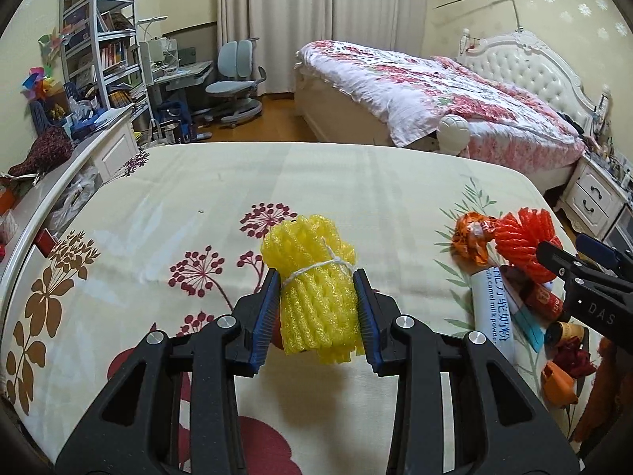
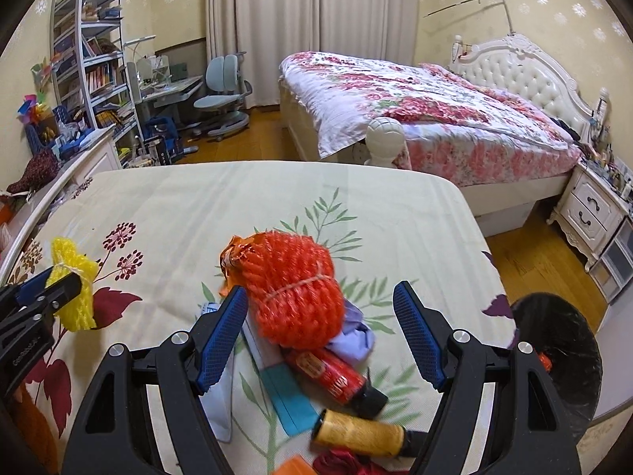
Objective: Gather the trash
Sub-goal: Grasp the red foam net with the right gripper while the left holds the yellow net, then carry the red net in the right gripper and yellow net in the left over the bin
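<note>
Gripping the yellow foam net bundle (image 1: 314,289), the left gripper (image 1: 318,308) has its 2 blue pads pressed against the bundle's sides, and the bundle, tied with white string, is held up clear of the floral bedsheet (image 1: 178,206).

The right gripper (image 2: 320,332) has its jaws spread wide with nothing clamped between them. The orange foam net bundle (image 2: 294,289) lies on the sheet between the 2 pads, nearer the left-hand one; whether that pad touches it cannot be told.

Taking the orange bundle as landmark: a crumpled orange wrapper (image 2: 233,255) sits at its far left end, a lilac scrap (image 2: 354,336) and a red tube (image 2: 328,372) lie just beside its near edge, and a yellow tube (image 2: 358,431) lies nearer the camera still. A white milk powder packet (image 1: 492,312) lies partly under it. A black bin (image 2: 561,356) stands off the bed's edge, well to its right. The held yellow bundle is well to its left.
</note>
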Demonstrator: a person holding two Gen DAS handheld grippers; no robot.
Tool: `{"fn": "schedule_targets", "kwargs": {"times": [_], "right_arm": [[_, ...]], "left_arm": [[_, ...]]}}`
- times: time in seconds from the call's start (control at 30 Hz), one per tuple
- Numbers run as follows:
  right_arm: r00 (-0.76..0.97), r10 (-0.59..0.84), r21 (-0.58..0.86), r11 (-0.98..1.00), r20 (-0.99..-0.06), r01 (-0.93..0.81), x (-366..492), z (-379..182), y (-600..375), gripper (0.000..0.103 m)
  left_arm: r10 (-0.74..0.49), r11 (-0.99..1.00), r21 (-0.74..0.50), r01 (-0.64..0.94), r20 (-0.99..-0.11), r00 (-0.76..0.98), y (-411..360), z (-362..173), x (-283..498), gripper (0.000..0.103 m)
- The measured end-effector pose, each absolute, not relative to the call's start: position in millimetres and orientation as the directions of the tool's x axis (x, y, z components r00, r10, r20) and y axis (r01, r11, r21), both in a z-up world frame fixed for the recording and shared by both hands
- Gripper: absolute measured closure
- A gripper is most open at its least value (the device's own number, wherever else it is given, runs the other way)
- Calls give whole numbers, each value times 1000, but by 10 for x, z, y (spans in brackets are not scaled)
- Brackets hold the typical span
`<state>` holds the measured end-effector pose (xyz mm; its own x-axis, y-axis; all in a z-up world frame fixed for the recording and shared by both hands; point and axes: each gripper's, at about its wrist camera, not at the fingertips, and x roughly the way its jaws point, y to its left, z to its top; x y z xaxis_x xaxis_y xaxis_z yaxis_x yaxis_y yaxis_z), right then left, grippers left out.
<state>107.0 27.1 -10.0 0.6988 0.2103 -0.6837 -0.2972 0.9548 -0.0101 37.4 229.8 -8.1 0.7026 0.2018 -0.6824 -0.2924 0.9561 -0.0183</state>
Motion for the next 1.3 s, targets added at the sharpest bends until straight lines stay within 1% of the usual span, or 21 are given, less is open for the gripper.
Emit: {"fn": "schedule_targets", "kwargs": {"times": [0.2,0.23,0.3,0.4,0.63,0.83,1.3], "right_arm": [[678,194,-19,956,-709,-294,1155,-186,334,29],[677,192,-20,956,-710,-291,1155,-194,336,32],[666,198,-12,955,-720,-298,1151,-206,337,52],[658,204,-14,951,-725,-310,1121,-221,369,54],[699,208,-19,953,-685,-302,948,-56,281,56],[730,193,3,967,-656,-253,814,93,-50,56],[756,53,8,998,-653,-63,408,16,-981,56]], "left_arm": [[201,950,-35,-310,-690,695,2424,-135,342,67],[198,950,-38,-309,-692,694,2420,-144,343,67],[193,951,-43,-307,-693,694,2415,-161,339,67],[184,953,-47,-299,-695,695,2382,-177,335,67],[167,960,-50,-277,-691,703,2256,-161,291,67],[132,972,-57,-230,-677,724,2031,-95,230,67],[-7,997,-66,-47,-656,755,1176,-42,75,67]]}}
